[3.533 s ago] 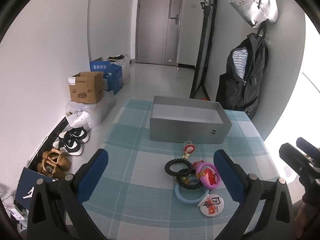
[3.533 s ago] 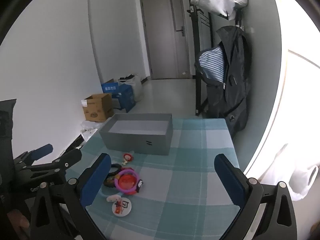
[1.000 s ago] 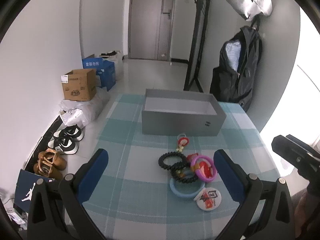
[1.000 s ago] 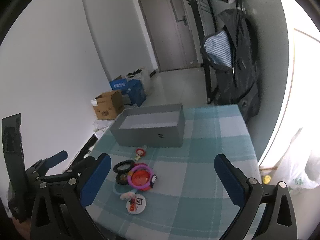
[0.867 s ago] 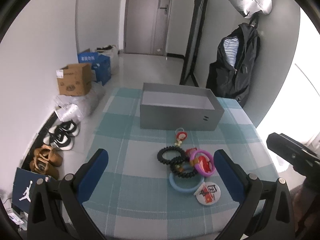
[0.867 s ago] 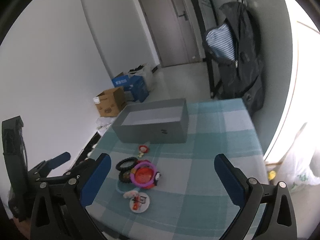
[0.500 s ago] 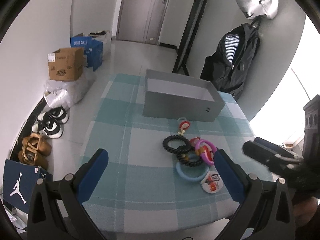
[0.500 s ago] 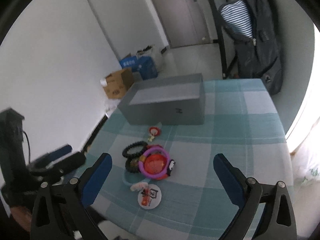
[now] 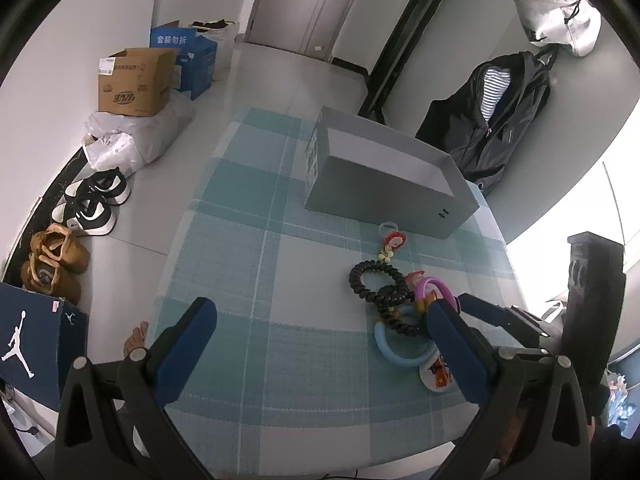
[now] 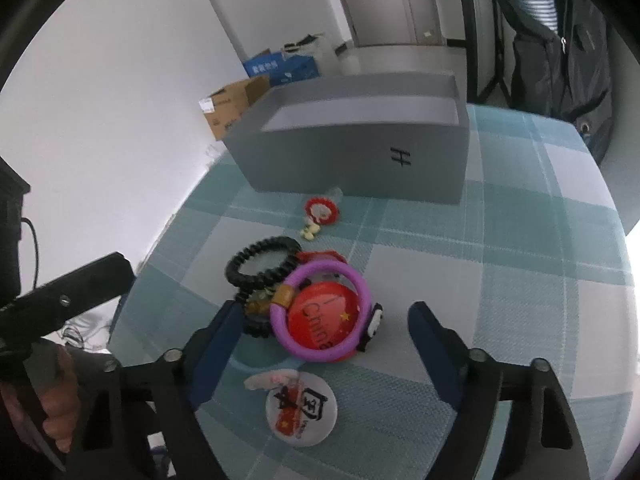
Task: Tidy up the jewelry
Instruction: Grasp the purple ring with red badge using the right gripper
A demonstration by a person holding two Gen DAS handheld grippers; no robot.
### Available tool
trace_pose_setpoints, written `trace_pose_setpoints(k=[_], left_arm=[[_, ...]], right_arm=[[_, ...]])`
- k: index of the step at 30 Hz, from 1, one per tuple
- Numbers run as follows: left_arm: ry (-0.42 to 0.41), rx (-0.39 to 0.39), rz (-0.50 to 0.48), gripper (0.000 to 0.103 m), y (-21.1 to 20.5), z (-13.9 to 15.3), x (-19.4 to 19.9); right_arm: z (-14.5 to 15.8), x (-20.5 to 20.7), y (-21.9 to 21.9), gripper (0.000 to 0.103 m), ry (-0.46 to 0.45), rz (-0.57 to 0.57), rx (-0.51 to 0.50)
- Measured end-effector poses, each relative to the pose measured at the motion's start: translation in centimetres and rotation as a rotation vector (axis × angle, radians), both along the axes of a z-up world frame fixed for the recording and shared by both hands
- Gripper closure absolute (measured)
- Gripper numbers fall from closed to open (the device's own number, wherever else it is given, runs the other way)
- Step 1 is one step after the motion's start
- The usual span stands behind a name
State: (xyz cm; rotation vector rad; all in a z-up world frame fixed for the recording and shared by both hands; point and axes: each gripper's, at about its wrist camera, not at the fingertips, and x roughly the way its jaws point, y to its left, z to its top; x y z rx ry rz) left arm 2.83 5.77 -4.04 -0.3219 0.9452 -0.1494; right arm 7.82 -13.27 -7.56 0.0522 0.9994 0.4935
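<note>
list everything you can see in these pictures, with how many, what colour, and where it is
box: 1, grey, open, far side of table
tablecloth: 1, teal and white check, over table
coil bands: 2, black, in pile
ring: 1, purple, on pile
ring: 1, light blue, under pile
badge: 1, red, inside purple ring
badge: 1, white, nearest edge
charm: 1, red, near box
shoes: 2 pairs, floor
left gripper: open, empty
right gripper: open, jaws just closing, straddling purple ring

Open box (image 10: 352, 160) at the far side of the table (image 10: 500, 280), charm (image 10: 320, 210) just before its front wall, coil ties (image 10: 260, 266) nearer, ring (image 10: 320, 312) overlapping a badge (image 10: 324, 326) to their right, another badge (image 10: 302, 408) nearest.
</note>
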Motion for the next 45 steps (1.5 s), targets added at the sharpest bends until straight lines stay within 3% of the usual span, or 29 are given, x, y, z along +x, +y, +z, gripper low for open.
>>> trace_pose_setpoints(k=[3, 5, 8, 15, 26, 30, 35, 45], left_arm=[[-0.001, 0.015, -0.004, 0.001, -0.1, 0.1, 0.0], [0.003, 0.019, -0.008, 0.001, -0.1, 0.1, 0.2], [0.014, 0.012, -0.014, 0.001, 0.0, -0.1, 0.3], [0.032, 0.027, 0.001, 0.001, -0.1, -0.4, 0.9], [0.103, -0.040, -0.044, 0.001, -0.9, -1.7, 2.0], [0.125, -0.012, -0.094, 0.001, -2.6, -1.7, 2.8], [0.159, 0.130, -0.150, 0.001, -5.0, -2.2, 3.4], [0.181, 0.108, -0.126, 0.007, -4.2, -2.5, 3.6]], right_arm=[[-0.2, 0.1, 0.0, 0.028, 0.002, 0.005, 0.001], [-0.2, 0.1, 0.0, 0.045, 0.006, 0.011, 0.013], [-0.2, 0.3, -0.1, 0.048, 0.014, 0.008, 0.019], [0.4, -0.1, -0.6, 0.051, 0.007, 0.007, 0.043], [2.1, -0.4, -2.7, 0.051, -0.022, -0.027, 0.121], [2.8, -0.5, -3.5, 0.051, -0.047, -0.047, 0.118], [3.2, -0.6, -4.6, 0.051, -0.050, -0.059, 0.138], [3.6, -0.8, -5.6, 0.051, -0.059, -0.057, 0.168]])
